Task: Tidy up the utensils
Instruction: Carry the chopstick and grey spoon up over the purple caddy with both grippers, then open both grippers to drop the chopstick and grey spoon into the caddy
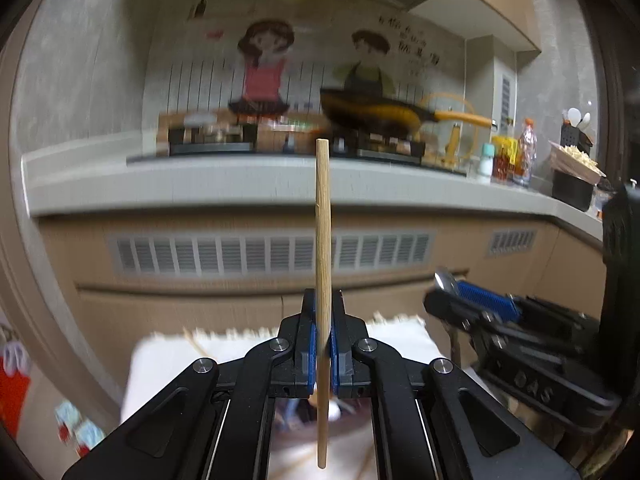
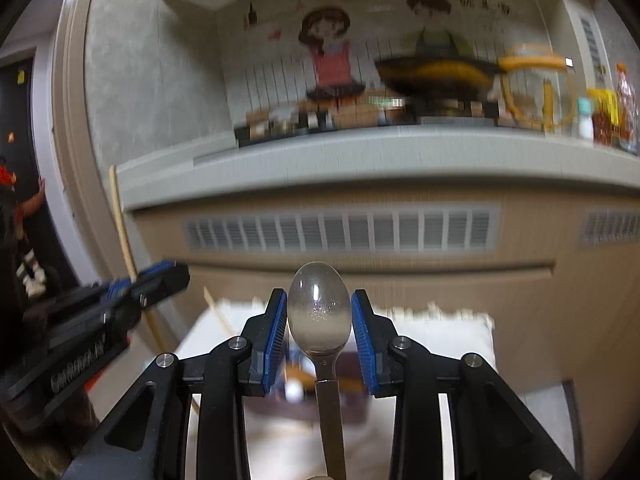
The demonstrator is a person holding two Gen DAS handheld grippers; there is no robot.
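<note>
On right hand-held gripper point(image 1: 448, 296), embossed "OAS"

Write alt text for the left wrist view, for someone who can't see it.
The left gripper is shut on a wooden chopstick that stands nearly upright. Behind it, blurred, a kitchen counter carries a yellow-handled pan. At lower right the right gripper shows, with a metal spoon at its tips.

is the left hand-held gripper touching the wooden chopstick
Touching. The left wrist view shows the left hand-held gripper with both blue pads pressed against the upright wooden chopstick, no gap on either side.
</note>
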